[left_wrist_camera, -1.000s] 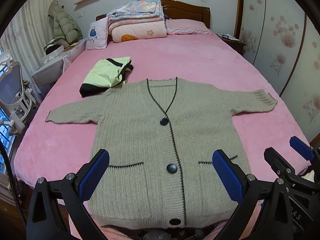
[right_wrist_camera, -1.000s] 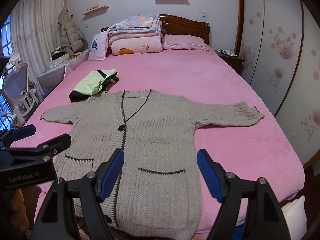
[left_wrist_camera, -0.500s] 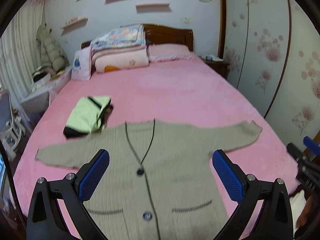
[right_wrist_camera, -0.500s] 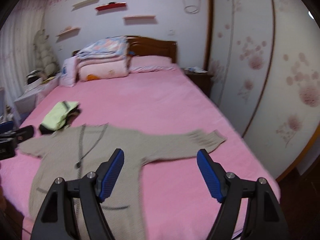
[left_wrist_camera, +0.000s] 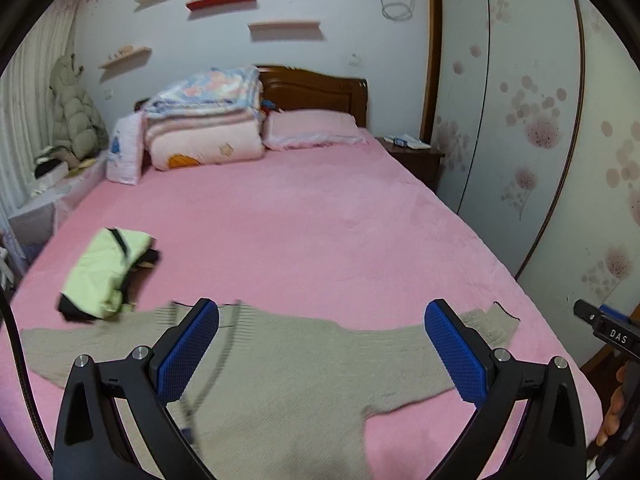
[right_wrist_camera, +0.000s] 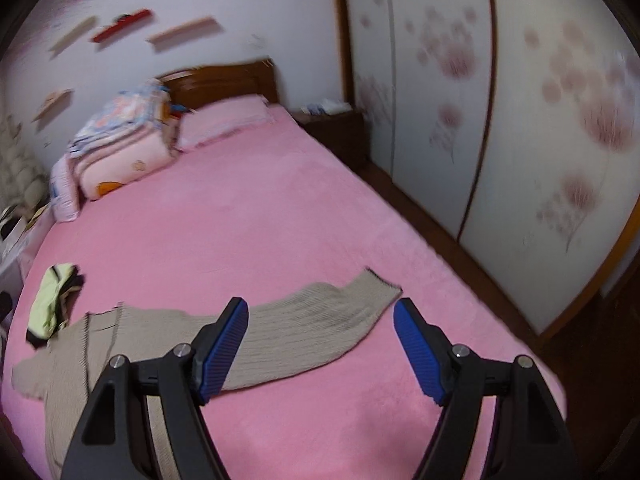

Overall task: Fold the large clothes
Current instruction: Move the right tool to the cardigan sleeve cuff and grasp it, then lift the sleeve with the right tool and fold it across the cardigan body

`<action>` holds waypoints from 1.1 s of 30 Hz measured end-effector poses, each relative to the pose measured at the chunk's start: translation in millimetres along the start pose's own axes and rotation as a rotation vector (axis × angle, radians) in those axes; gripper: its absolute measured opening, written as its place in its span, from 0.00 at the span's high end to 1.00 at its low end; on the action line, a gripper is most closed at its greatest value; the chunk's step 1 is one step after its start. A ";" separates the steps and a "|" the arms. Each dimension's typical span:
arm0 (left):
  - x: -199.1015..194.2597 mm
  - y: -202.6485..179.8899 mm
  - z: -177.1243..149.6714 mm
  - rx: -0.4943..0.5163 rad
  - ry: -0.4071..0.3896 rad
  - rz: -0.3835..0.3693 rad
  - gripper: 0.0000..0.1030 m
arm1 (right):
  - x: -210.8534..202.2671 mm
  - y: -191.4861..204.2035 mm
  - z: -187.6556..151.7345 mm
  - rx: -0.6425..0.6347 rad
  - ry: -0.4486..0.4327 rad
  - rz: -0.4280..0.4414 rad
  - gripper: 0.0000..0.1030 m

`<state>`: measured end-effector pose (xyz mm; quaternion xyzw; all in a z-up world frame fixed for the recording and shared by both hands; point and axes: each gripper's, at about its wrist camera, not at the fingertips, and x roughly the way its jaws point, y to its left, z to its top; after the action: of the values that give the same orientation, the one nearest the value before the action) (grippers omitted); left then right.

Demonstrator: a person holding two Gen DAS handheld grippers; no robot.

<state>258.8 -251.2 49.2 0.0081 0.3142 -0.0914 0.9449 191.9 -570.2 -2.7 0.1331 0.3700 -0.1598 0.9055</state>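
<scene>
A grey-beige knitted cardigan [left_wrist_camera: 304, 364] with dark trim lies flat, front up, on the pink bed [left_wrist_camera: 304, 216], sleeves spread out. My left gripper [left_wrist_camera: 320, 348] is open and empty above its chest. My right gripper [right_wrist_camera: 320, 340] is open and empty, above the cardigan's right sleeve [right_wrist_camera: 320, 320] near the cuff. The cardigan's lower part is out of view in both views. The right gripper's edge shows at the far right of the left wrist view [left_wrist_camera: 612, 332].
A folded light-green and black garment [left_wrist_camera: 108, 272] lies on the bed left of the cardigan. Stacked quilts [left_wrist_camera: 204, 120] and a pink pillow [left_wrist_camera: 312, 128] sit at the headboard. A nightstand [left_wrist_camera: 412, 152] and wardrobe doors [left_wrist_camera: 520, 120] stand on the right.
Both grippers have lifted and tilted up, so the cardigan has dropped low in both views. The right gripper has swung right toward the right sleeve. Both stay open.
</scene>
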 end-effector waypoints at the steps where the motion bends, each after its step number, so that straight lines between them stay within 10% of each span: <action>1: 13.7 -6.3 -3.0 -0.003 0.005 -0.009 0.01 | 21.3 -10.7 -0.1 0.030 0.029 -0.001 0.32; 13: 181.4 -88.9 -78.1 0.028 0.152 -0.059 0.01 | 189.2 -95.5 -42.4 0.396 0.231 0.094 0.44; 21: 212.3 -110.8 -108.6 0.068 0.287 -0.107 0.10 | 244.3 -109.3 -53.2 0.511 0.254 0.122 0.57; 25: 221.1 -108.3 -113.3 0.038 0.373 -0.132 0.20 | 255.9 -103.2 -52.3 0.503 0.266 0.144 0.90; 33: 195.7 -71.7 -102.4 -0.022 0.389 -0.175 0.25 | 178.4 -61.2 -33.8 0.325 0.095 0.189 0.93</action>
<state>339.2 -347.0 -146.4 -0.0119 0.4912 -0.1667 0.8548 267.4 -648.1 -160.6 0.3190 0.3673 -0.1253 0.8647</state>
